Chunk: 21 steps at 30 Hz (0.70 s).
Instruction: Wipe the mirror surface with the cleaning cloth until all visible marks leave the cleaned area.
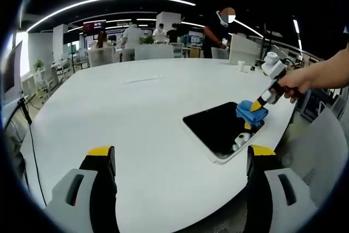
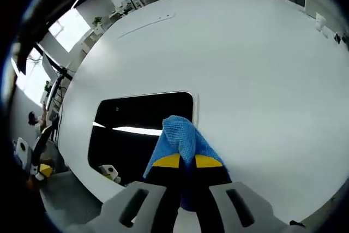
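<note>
Right gripper view: the right gripper (image 2: pixel 187 161) pinches a bunched blue cleaning cloth (image 2: pixel 180 135), pressed on the dark, glossy mirror (image 2: pixel 136 118) near the white table's (image 2: pixel 245 69) edge. Left gripper (image 1: pixel 177 159) jaws stand spread.

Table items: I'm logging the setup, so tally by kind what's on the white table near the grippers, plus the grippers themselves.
Mirror: 1
Blue cleaning cloth: 1
Grippers: 2, the left gripper with jaws apart over the white table, the right gripper clamping the cloth
Total: 4
</note>
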{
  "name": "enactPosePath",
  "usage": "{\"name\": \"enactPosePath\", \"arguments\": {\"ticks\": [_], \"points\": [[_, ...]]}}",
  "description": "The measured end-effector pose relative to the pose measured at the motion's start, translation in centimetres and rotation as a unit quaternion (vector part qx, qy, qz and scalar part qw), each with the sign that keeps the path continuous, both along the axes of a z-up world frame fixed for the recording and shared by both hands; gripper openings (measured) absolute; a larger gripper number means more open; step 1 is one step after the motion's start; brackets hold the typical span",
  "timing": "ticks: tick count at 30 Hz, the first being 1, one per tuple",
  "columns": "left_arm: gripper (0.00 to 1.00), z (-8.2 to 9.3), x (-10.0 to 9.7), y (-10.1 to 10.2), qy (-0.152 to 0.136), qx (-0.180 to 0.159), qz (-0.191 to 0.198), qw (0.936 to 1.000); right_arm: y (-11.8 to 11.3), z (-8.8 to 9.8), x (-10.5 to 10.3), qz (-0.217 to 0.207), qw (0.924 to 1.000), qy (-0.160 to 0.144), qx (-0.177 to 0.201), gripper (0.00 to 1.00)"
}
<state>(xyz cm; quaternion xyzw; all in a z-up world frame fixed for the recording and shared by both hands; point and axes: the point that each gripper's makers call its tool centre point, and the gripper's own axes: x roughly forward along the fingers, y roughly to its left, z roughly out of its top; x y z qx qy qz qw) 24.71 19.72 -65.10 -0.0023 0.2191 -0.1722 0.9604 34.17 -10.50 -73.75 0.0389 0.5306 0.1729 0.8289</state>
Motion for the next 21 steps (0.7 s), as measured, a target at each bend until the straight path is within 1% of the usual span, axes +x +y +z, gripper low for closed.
{"name": "enactPosePath", "arguments": {"ticks": [6,8,11,18,21], "points": [[0.99,0.2,0.1,-0.1,-0.003,-0.001,0.001,1.0,-0.2,0.2,-1.2,-0.022,0.9997,0.004,-0.004,0.01],[0.99,0.2,0.1,-0.1,-0.004,0.0,0.0,1.0,-0.2,0.3,-1.6,-0.016,0.9998,-0.005,-0.012,0.01],[0.99,0.1,0.0,-0.1,-0.001,0.004,-0.002,1.0,-0.2,0.2,-2.0,-0.012,0.9998,-0.007,-0.017,0.02],[0.99,0.0,0.1,-0.1,-0.003,-0.002,-0.004,1.0,-0.6,0.3,-3.1,-0.019,0.9998,-0.003,-0.008,0.02],[0.99,-0.2,0.0,-0.3,0.002,0.003,-0.009,1.0,-0.7,0.2,-3.4,-0.028,0.9996,0.003,0.001,0.01]]}}
